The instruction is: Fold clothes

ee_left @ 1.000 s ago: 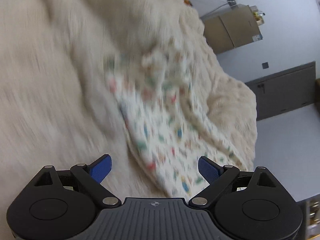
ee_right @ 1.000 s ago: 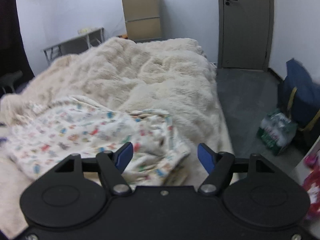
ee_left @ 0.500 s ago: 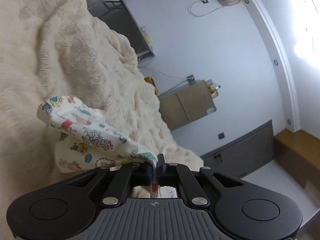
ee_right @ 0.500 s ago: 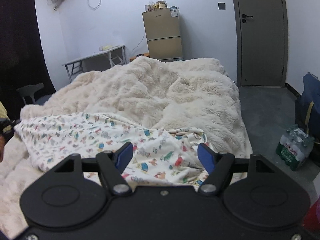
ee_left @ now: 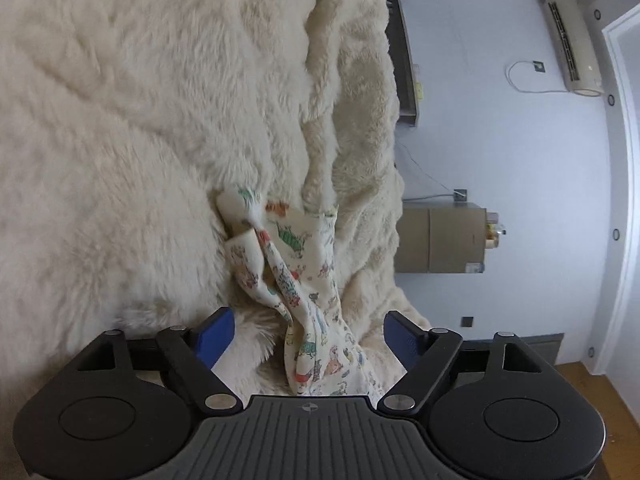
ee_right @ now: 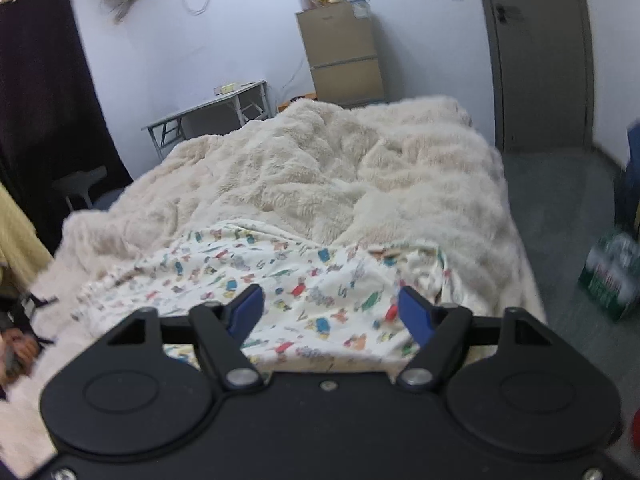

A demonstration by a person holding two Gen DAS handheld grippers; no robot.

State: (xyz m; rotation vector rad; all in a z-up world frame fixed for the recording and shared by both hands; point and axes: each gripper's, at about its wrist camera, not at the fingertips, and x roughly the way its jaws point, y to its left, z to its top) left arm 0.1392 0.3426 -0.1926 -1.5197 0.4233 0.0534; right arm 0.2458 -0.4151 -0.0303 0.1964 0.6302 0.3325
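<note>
The left gripper (ee_left: 308, 336) has its blue fingers (ee_left: 212, 334) spread, having just opened, and a twisted rope of the printed garment (ee_left: 304, 280) runs up between them without either pad pressing it, so this end looks freshly let go. The right gripper (ee_right: 331, 312) also stands with fingers (ee_right: 414, 314) apart, having just widened a little, hovering over the cloth and pinching nothing. In the right wrist view the garment (ee_right: 280, 276) lies spread on the near part of the fluffy blanket (ee_right: 340, 168), mostly flat but with its right edge rumpled and turned under; I would judge the folding barely started, with the bunched end needing to be laid out before a clean fold. The garment's right edge sits near the bed's side, where the floor (ee_right: 560, 208) drops away, so pulls that way risk sliding it off. Beyond the cloth the blanket offers plenty of open room toward the desk (ee_right: 208, 108) and cabinet (ee_right: 340, 60).
</note>
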